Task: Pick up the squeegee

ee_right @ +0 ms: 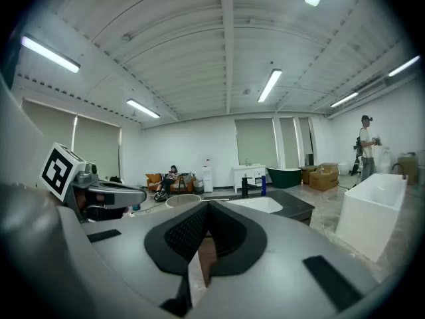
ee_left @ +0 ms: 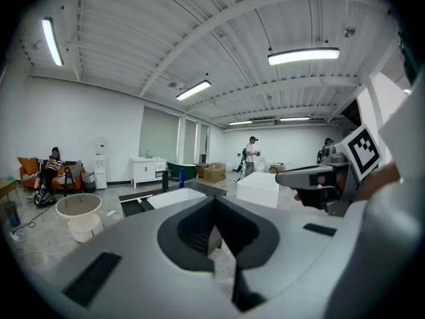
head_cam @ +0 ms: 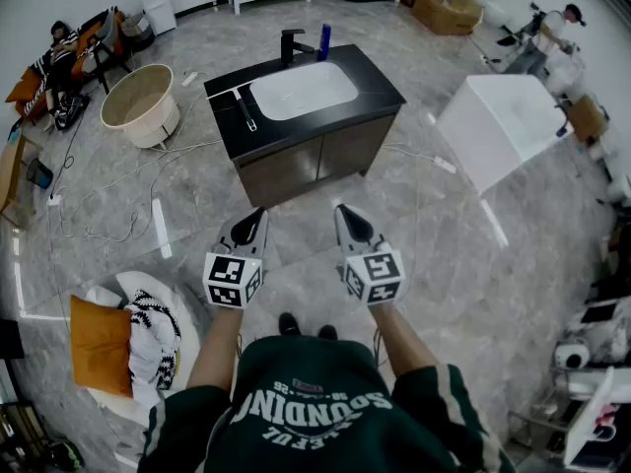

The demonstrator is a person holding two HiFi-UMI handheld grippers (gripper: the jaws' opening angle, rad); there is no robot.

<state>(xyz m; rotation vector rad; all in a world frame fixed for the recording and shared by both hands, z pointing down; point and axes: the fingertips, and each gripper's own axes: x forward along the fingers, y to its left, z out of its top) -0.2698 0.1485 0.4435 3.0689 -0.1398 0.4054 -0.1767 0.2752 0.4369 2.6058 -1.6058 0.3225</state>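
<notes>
The squeegee (head_cam: 245,111) lies on the black vanity top (head_cam: 370,77), just left of the white sink basin (head_cam: 302,89); it has a dark handle and a pale blade. My left gripper (head_cam: 258,213) and right gripper (head_cam: 340,208) are held side by side over the floor, well short of the vanity's front. Both point toward the vanity, with their jaws together and nothing between them. In the left gripper view the left gripper (ee_left: 214,201) faces the vanity, and the right gripper (ee_right: 206,208) does so in its own view.
A black faucet (head_cam: 292,43) and a blue bottle (head_cam: 324,39) stand behind the basin. A beige round tub (head_cam: 140,104) sits left of the vanity and a white bathtub (head_cam: 500,126) to its right. Cables (head_cam: 108,190) trail over the floor. A pile of cushions and cloth (head_cam: 128,338) lies near left.
</notes>
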